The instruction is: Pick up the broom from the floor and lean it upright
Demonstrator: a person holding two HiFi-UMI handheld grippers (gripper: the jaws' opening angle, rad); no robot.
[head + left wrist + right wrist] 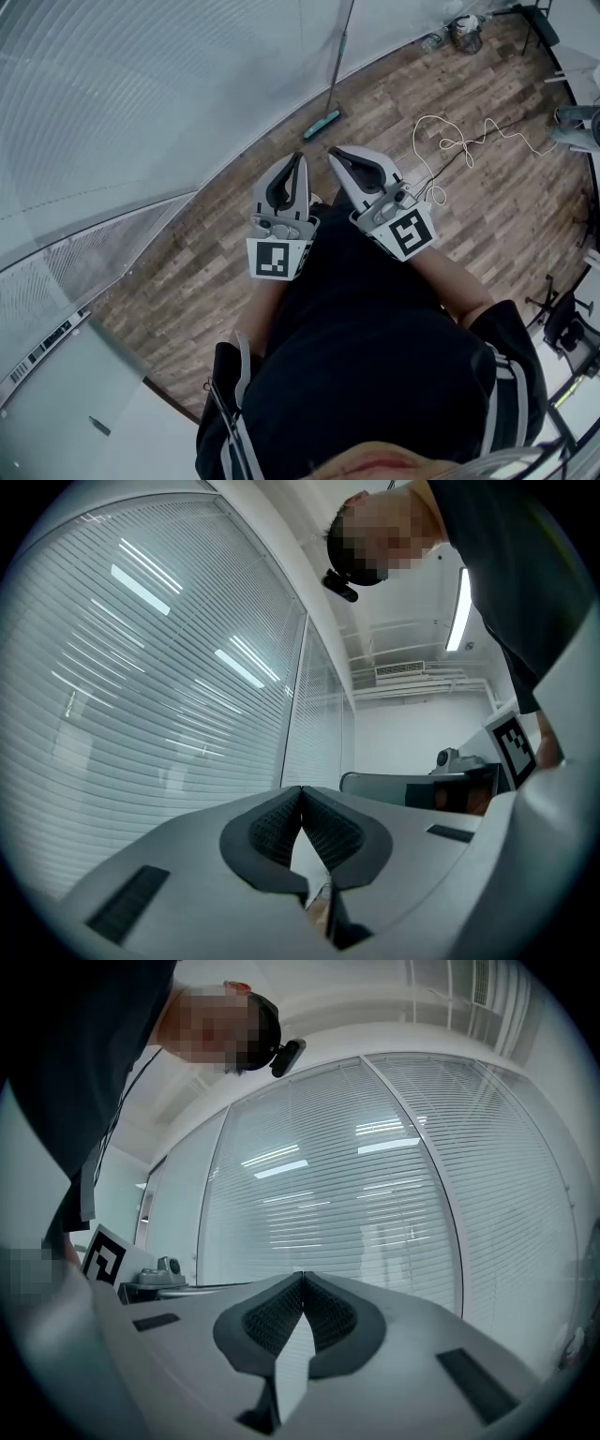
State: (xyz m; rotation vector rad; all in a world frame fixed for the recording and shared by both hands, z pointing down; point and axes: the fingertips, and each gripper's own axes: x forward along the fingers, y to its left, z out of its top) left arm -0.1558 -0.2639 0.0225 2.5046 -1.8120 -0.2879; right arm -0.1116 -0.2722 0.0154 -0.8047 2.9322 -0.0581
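Observation:
In the head view the broom stands upright against the glass wall, its grey pole rising out of frame and its teal head on the wooden floor. My left gripper and right gripper hover side by side in front of me, short of the broom and apart from it. Both are shut with nothing between the jaws. The left gripper points at the blinds in its own view, tips touching. My right gripper in the right gripper view also shows closed tips against the blinds.
A glass wall with white blinds curves along the left. A white cable loops over the wooden floor to the right. A small bucket sits far back, and black stands line the right edge.

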